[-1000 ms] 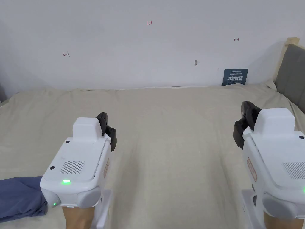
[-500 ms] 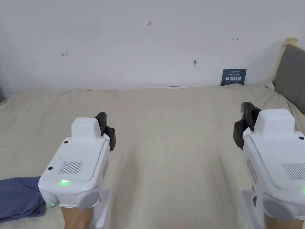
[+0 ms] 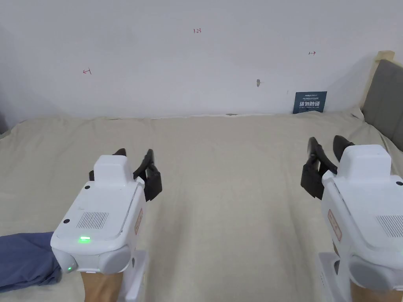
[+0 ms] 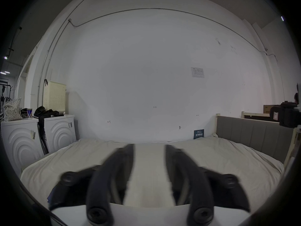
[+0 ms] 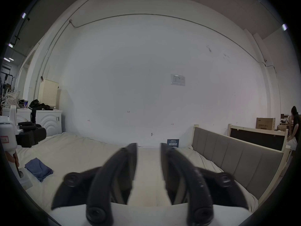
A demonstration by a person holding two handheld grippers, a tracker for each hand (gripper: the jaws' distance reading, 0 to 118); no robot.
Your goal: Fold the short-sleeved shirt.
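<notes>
A blue shirt (image 3: pixel 23 259) lies bunched at the near left of the bed, behind and left of my left gripper; in the right gripper view the blue shirt (image 5: pixel 38 169) looks roughly folded. My left gripper (image 3: pixel 134 154) hovers over the bed's left half, open and empty. In its own view the left gripper (image 4: pixel 149 146) shows bare sheet between the jaws. My right gripper (image 3: pixel 326 143) hangs over the right half, open, holding nothing. The right gripper (image 5: pixel 148 144) points toward the far wall. The left gripper (image 5: pixel 31 132) also appears at the left edge there.
A beige sheet covers the bed (image 3: pixel 228 188), which meets a white wall. A grey headboard (image 3: pixel 383 98) stands at the right. A small blue sign (image 3: pixel 311 101) leans on the wall. White machines (image 4: pixel 37 138) stand left of the bed. A person (image 5: pixel 294 125) sits far right.
Both grippers have gone from shut to open; their jaws now stand apart. The hands have stayed about where they were.
</notes>
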